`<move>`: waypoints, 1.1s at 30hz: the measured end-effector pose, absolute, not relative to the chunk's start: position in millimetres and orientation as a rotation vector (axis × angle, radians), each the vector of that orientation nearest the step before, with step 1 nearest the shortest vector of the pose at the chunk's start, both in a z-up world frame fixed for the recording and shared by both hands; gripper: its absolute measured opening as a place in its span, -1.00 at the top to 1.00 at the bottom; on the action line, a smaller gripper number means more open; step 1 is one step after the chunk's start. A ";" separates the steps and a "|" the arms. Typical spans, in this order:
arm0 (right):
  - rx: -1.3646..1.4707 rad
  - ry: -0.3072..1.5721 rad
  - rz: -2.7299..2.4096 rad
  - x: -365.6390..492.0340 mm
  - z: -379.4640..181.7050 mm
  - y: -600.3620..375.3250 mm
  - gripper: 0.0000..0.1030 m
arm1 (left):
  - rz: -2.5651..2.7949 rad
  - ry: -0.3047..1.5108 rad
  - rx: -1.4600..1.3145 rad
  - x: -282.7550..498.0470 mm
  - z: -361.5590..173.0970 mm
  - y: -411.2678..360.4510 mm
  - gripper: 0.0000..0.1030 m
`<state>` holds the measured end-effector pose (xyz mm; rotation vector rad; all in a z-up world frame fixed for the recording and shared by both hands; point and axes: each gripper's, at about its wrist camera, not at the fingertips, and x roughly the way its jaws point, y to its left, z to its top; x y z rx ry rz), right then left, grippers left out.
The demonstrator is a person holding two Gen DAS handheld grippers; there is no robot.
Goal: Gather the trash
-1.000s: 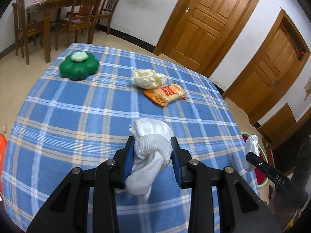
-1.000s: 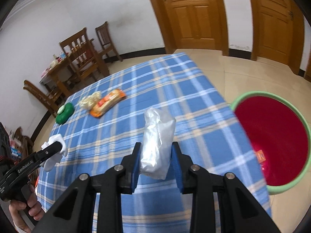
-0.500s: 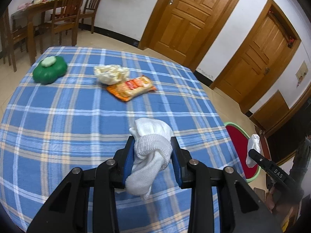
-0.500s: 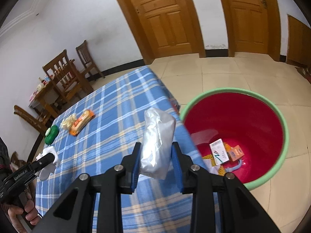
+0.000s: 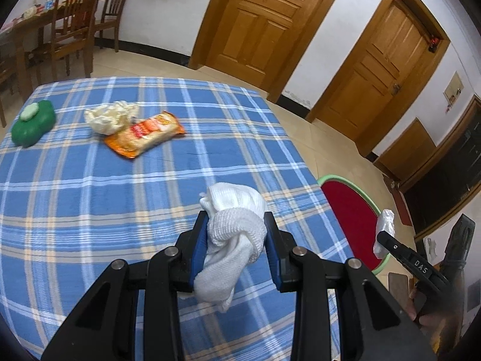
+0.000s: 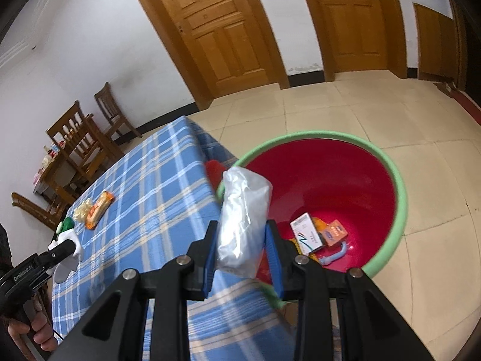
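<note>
My left gripper (image 5: 236, 240) is shut on a knotted white cloth (image 5: 231, 228) and holds it above the blue plaid table (image 5: 90, 195), near its right edge. My right gripper (image 6: 242, 242) is shut on a crumpled clear plastic bag (image 6: 242, 210), held over the near rim of the red bin with a green rim (image 6: 399, 198) on the floor beside the table. The bin (image 5: 348, 207) holds a white box, an orange packet and other scraps. An orange snack wrapper (image 5: 144, 134) and a crumpled pale wrapper (image 5: 109, 115) lie on the table's far side.
A green flower-shaped container (image 5: 33, 124) sits at the table's far left. Wooden chairs and a dining table (image 5: 60, 30) stand by the back wall. Two wooden doors (image 6: 222, 30) are behind. Tiled floor (image 6: 421, 120) surrounds the bin.
Both grippers have moved right toward the bin with their loads. The right gripper went from over the table to over the bin's rim, and the bin's inside now shows.
</note>
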<state>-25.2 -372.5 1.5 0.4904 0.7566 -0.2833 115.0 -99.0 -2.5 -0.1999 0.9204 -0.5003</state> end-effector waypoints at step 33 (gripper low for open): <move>0.590 0.748 -0.405 -54.0 -10.9 -435.8 -0.15 | -0.783 0.944 0.017 106.1 -2.3 -252.4 0.31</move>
